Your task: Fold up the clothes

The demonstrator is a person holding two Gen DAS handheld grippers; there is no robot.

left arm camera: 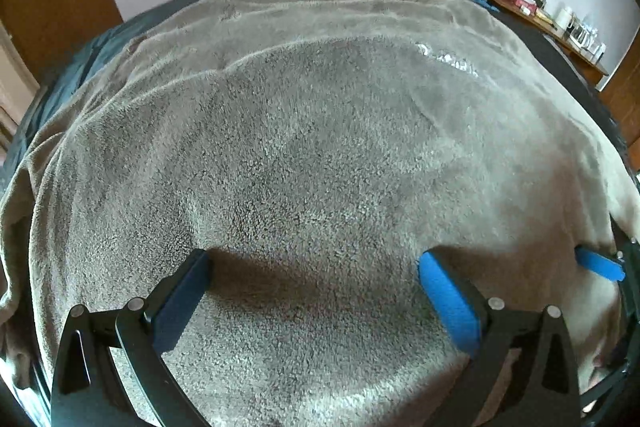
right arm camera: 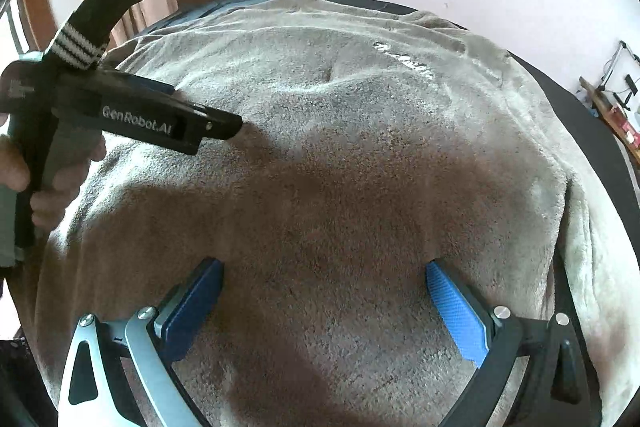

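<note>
A grey fleece sweater [left arm camera: 320, 147] lies spread beneath both jaws. Left gripper [left arm camera: 314, 267] and right gripper [right arm camera: 324, 275] gape wide, holding nothing

Daylit, fisheye-bent edges, dark vignetted corners; soft shadows and a glare patch on the fleece garment [left arm camera: 320, 147].

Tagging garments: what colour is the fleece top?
Grey-beige fleece top, plain, shown best in the left wrist view.
</note>
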